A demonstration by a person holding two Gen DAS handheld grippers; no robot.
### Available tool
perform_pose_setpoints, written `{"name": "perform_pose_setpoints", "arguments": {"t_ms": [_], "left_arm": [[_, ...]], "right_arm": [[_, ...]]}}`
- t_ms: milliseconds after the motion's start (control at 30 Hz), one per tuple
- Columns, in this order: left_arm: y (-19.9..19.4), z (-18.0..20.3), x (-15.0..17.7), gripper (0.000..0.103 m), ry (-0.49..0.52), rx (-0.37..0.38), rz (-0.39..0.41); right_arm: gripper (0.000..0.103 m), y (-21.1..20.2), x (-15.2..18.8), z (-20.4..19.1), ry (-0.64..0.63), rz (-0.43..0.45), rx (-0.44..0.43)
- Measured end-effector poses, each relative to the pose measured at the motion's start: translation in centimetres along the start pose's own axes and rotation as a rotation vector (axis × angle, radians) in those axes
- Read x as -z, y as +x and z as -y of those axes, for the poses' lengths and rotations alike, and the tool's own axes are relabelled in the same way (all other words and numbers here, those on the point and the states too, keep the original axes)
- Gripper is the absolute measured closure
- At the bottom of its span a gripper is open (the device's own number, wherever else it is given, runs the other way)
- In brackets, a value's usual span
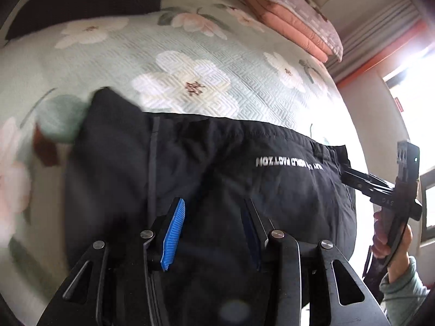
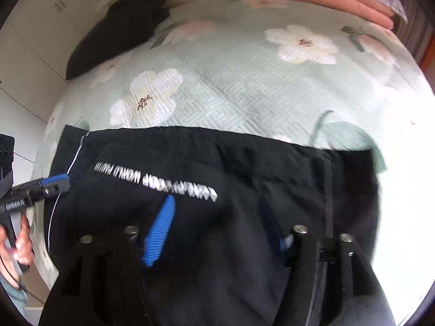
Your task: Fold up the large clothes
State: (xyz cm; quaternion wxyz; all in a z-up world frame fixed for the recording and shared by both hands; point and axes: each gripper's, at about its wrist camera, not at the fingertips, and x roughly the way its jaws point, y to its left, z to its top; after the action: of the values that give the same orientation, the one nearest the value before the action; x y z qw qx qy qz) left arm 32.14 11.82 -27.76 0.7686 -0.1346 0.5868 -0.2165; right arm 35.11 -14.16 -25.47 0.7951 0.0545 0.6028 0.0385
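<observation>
Black trousers [image 1: 244,179] with white lettering lie folded on a bed, over a green floral quilt [image 1: 190,54]. The left gripper [image 1: 214,225] hovers above the cloth at six o'clock, its jaws apart with nothing clamped. The right gripper [image 2: 217,225] likewise stands over the trousers, jaws wide apart and empty. Folded pink bedding [image 1: 293,19] sits at one o'clock, a dark garment [image 2: 119,32] at eleven.

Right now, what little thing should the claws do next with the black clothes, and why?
Probably bring both down to pinch the far edge of the black garment. The left claw and right claw look open above it, and it lies flat across the bedspread.
</observation>
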Motion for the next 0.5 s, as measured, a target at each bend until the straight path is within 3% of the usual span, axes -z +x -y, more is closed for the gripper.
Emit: {"name": "perform_pose_setpoints", "arguments": {"t_ms": [33,200,367,500], "left_arm": [[-1.2,-0.6,0.7,0.058,-0.005,-0.005,0.007],[-5.0,-4.6,4.2,0.047,-0.075,-0.017,-0.011],[-5.4,-8.9,7.2,0.047,-0.21,-0.022,-0.053],[-5.3,-10.4,8.8,0.047,-0.251,0.03,-0.069]], "right_arm": [[0.019,-1.0,1.0,0.9,0.013,-0.002,0.023],[0.018,-4.1,6.7,5.4,0.067,-0.064,0.086],[0.018,-4.1,10.4,8.9,0.148,-0.117,0.091],[0.018,-3.0,11.5,10.8,0.193,-0.13,0.051]]}}
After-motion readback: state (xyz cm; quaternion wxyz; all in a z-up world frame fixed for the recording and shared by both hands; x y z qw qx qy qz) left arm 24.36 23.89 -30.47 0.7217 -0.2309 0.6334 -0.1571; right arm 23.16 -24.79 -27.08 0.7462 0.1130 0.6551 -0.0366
